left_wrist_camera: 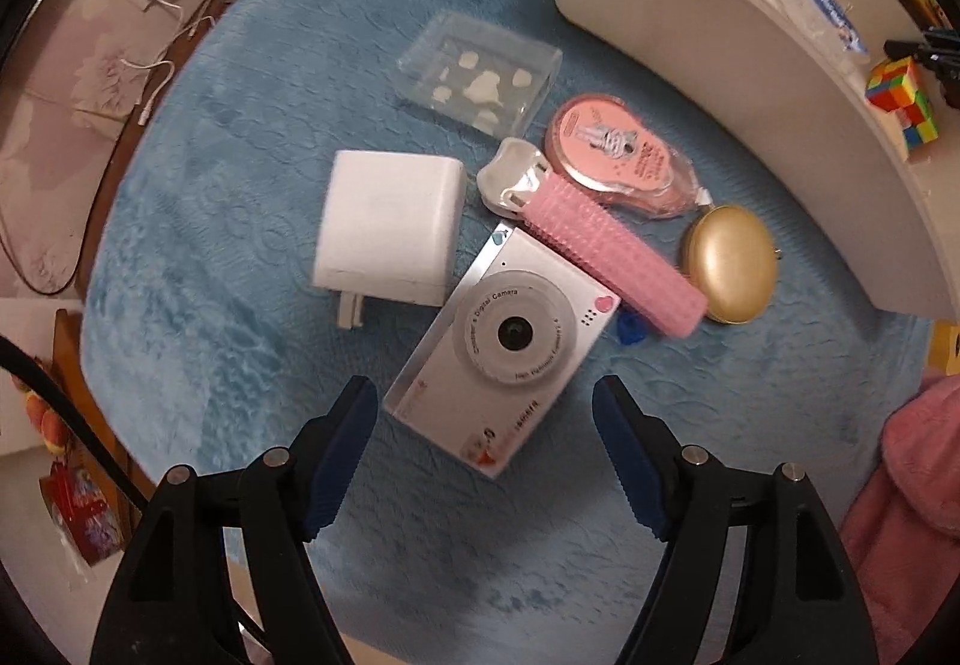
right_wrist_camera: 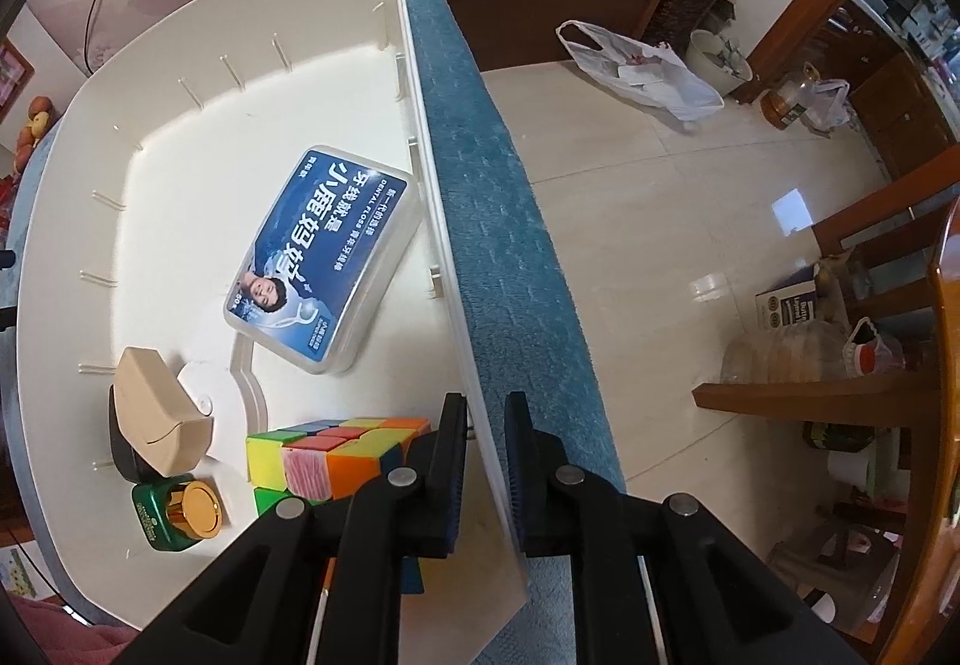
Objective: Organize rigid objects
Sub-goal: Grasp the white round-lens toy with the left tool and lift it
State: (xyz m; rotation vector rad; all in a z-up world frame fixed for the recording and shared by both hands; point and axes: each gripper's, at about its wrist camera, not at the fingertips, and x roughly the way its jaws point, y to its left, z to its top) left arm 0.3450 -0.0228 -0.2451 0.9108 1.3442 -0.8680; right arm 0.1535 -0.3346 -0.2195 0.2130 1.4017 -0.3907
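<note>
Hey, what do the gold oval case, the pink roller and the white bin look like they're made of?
Gold oval case: probably hard plastic or metal with a satin metallic finish; it shows a soft highlight. Pink roller: looks like moulded plastic, matte, with rows of small bumps. White bin: apparently rigid plastic, smooth and slightly glossy, with thin moulded ribs on its wall.

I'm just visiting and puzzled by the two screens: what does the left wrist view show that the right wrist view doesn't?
Only the left wrist view shows the open left gripper above a silver camera, white charger, pink roller and gold case.

Only the right wrist view shows the right gripper clamped on the bin wall, a green jar and the tiled floor.

Both show the white bin, cube, floss box and blue cloth.
</note>
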